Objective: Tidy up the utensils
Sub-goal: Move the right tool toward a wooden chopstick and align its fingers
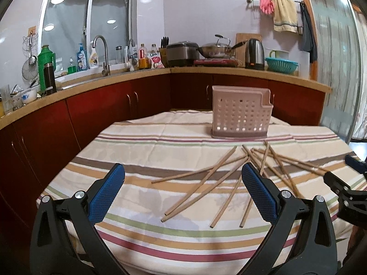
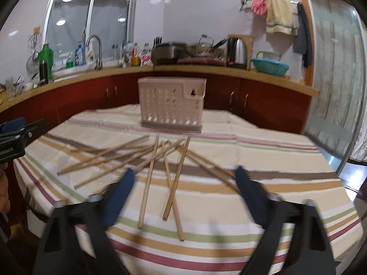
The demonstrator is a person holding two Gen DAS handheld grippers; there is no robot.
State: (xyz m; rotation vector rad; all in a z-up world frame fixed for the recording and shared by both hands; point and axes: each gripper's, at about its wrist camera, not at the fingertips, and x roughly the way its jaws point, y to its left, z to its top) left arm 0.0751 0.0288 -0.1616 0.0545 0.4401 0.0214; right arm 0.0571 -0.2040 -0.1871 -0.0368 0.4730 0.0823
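Several wooden chopsticks (image 1: 206, 178) lie scattered and crossed on the striped tablecloth (image 1: 137, 142); they also show in the right wrist view (image 2: 151, 174). A pink perforated utensil holder (image 1: 240, 114) stands upright behind them, empty as far as I can see, also in the right wrist view (image 2: 170, 105). My left gripper (image 1: 183, 171) is open, above the near side of the pile. My right gripper (image 2: 184, 176) is open and blurred, above the chopsticks. Each gripper shows at the edge of the other's view: the right one (image 1: 344, 181), the left one (image 2: 16, 130).
A kitchen counter (image 1: 137, 73) with red cabinets curves behind the table, holding a sink, bottles, cooker, wok, kettle and teal basket. The table's front edge is near the grippers. A glass door (image 2: 332, 68) is at the right.
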